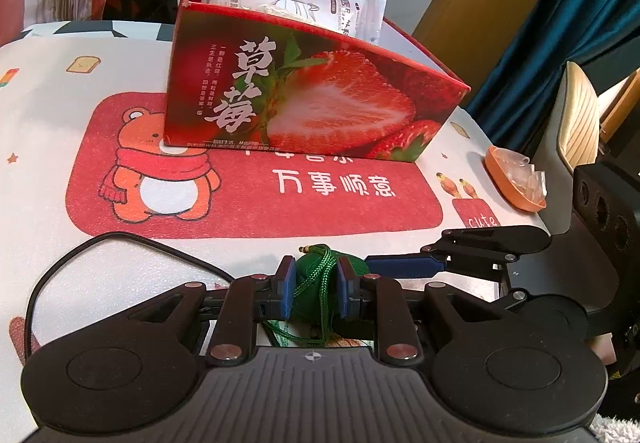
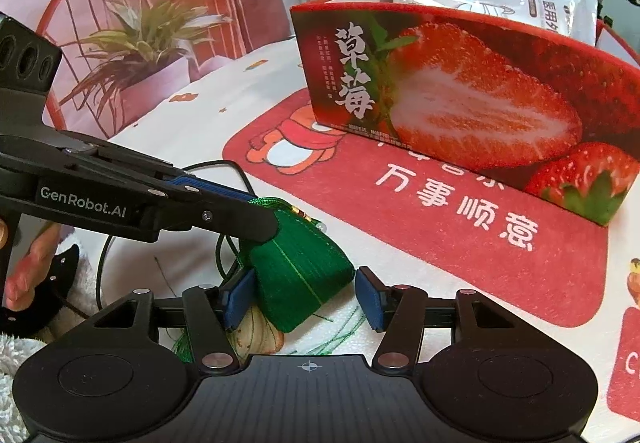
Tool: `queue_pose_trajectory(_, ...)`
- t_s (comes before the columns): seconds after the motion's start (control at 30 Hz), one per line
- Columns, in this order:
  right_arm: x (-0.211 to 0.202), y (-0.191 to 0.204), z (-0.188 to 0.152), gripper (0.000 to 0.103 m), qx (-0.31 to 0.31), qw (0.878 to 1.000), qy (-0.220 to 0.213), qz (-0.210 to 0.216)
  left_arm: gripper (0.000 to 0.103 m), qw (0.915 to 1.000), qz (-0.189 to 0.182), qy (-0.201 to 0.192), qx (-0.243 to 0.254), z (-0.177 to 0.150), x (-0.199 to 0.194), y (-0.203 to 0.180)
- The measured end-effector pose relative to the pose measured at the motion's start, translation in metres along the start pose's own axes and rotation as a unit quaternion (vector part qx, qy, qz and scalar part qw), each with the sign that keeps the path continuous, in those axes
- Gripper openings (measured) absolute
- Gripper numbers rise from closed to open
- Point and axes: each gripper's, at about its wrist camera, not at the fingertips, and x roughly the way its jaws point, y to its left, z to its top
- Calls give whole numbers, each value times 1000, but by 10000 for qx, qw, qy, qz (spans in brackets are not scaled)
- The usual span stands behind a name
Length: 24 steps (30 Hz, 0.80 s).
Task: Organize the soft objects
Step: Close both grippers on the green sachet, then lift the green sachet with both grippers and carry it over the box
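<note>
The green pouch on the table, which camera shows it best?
The right wrist view: the green pouch shows its whole ribbed, wedge-shaped body between the right gripper's open jaws. In the left wrist view the green pouch is mostly hidden behind the left gripper, whose pads pinch it and its cord.

- Left wrist view: we look downward from near, squarely facing the strawberry box [image 1: 312, 91].
- Right wrist view: likewise near, from the box's left; both share it.

Left tongs [image 1: 317, 289] clamped; right tongs [image 2: 304, 297] parted.
</note>
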Motion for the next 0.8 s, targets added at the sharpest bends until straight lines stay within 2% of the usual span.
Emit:
queue_pose_trajectory(0.13,1,-1,-1,51,112,9999,-19,44,23,10000,-9,-2,-10,0,0,1)
queue_pose_trajectory(0.27,0,-1,0,46,182,9998,-56,84,23,10000,-21,-8,-44,0,1,1)
queue_pose_trajectory(0.43,-2,1,7,43,127,9997,-181,-56,23,9999,-48,-88,-17,6,0,-2)
queue_pose_trajectory(0.57,-11,0,22,43,34,9991,-389,-163,23,9996,-56,-262,8,21,-5,-4)
queue_pose_trajectory(0.8,-39,-7,73,43,-269,9945,-934,-382,23,9963,-104,-814,264,64,-25,-16)
